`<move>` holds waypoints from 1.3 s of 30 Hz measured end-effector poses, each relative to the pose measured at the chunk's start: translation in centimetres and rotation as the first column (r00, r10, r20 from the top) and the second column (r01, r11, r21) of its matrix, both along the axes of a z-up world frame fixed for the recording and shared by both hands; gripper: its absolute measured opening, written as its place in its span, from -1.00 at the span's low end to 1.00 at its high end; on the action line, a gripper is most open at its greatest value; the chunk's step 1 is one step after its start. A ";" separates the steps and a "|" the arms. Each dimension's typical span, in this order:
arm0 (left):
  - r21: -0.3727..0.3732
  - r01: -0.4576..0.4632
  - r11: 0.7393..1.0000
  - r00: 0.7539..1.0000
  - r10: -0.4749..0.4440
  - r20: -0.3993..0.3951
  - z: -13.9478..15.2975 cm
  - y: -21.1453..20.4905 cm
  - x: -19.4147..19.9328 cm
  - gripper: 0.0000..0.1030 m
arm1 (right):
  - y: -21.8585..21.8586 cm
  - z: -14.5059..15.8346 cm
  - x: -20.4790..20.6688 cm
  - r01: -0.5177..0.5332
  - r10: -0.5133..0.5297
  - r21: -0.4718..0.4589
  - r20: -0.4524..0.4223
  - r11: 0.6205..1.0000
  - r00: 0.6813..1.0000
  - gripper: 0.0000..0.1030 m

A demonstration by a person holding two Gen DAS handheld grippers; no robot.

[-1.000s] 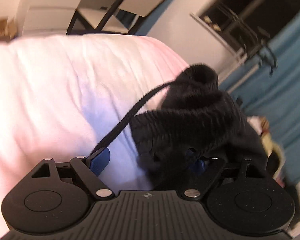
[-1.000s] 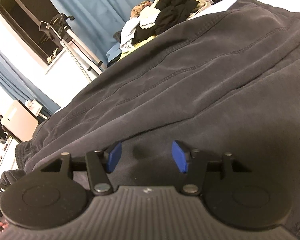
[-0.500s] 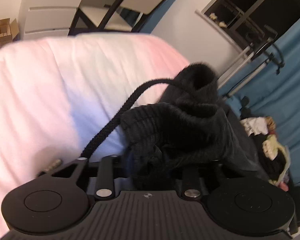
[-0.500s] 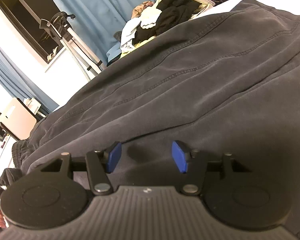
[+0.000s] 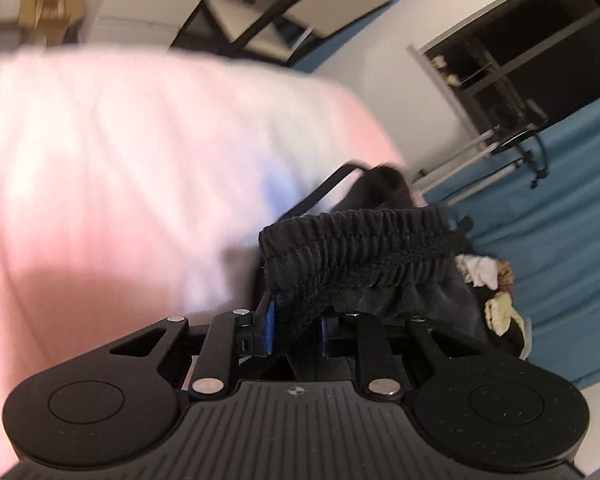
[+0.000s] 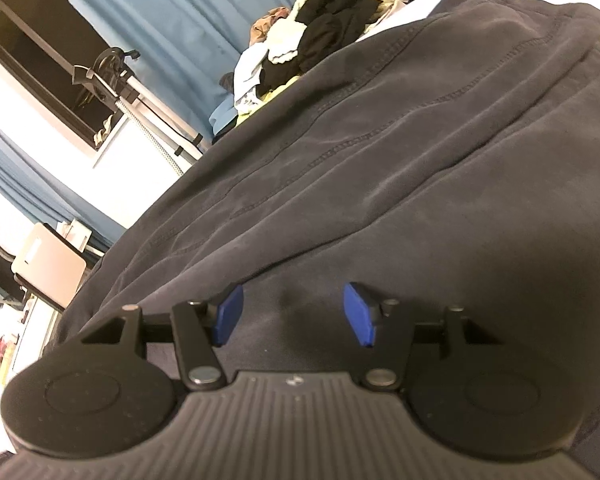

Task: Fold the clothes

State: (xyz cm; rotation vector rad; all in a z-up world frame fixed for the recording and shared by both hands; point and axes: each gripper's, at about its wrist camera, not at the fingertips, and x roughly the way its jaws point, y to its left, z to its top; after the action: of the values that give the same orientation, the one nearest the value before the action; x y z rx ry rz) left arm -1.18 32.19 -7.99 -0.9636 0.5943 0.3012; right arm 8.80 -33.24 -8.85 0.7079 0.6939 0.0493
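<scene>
A pair of black trousers (image 6: 380, 168) lies spread over a white bed sheet (image 5: 120, 168). My left gripper (image 5: 294, 330) is shut on the ribbed elastic waistband (image 5: 360, 248) and holds it lifted off the sheet; a black drawstring (image 5: 320, 196) trails behind it. My right gripper (image 6: 292, 314) is open, its blue pads (image 6: 228, 314) resting low on the trouser fabric with nothing between them.
A heap of mixed clothes (image 6: 300, 48) lies past the trousers, also seen in the left wrist view (image 5: 496, 292). Blue curtains (image 5: 572, 240), a dark window (image 6: 52, 64), a metal stand (image 6: 140, 96) and a chair (image 6: 48, 264) surround the bed.
My left gripper closed on the waistband and raised it, stretching the band flat across the view. My right gripper stayed open and still on the fabric.
</scene>
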 end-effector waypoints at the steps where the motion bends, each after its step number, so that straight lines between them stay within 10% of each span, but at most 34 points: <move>1: 0.010 0.010 1.000 1.000 -0.010 0.004 -0.4 0.2 0.0 -0.44 | 0.0 0.0 0.0 0.000 0.000 -0.007 -0.003 1.000 1.000 0.12; 7: 0.145 0.111 0.983 0.994 -0.109 -0.020 1.8 -0.6 -0.2 0.43 | 0.2 0.6 -0.7 -0.008 0.008 -0.027 0.000 1.000 1.000 0.12; 16: 0.375 0.193 0.907 0.970 -0.234 0.065 10.6 -1.5 2.9 0.61 | 0.8 0.8 -0.4 -0.046 0.047 -0.053 0.015 0.998 0.999 0.12; 28: 0.271 0.251 0.929 0.955 -0.192 -0.226 8.6 -0.7 24.5 0.57 | 3.7 -0.5 2.2 -0.124 0.127 -0.222 0.002 0.967 0.992 0.14; 33: 0.157 0.267 0.951 0.951 -0.233 -0.204 6.1 -0.6 27.0 -0.06 | 3.8 -1.2 3.2 -0.127 0.131 -0.225 0.003 0.966 0.991 0.16; 34: 0.182 0.292 0.939 0.945 -0.254 -0.206 6.1 -1.1 27.3 -0.68 | 3.9 -1.2 3.3 -0.128 0.133 -0.225 0.005 0.966 0.991 0.18; 39: 0.432 0.307 0.848 0.951 -0.262 -0.162 9.5 -3.0 28.1 -0.81 | 3.9 -1.2 3.4 -0.123 0.128 -0.218 0.011 0.968 0.992 0.21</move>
State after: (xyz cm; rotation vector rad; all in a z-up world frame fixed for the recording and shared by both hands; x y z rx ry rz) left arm 26.89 29.17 1.53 -0.3997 0.7086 0.2062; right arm 12.21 -29.34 -10.04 0.4523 0.7070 0.0971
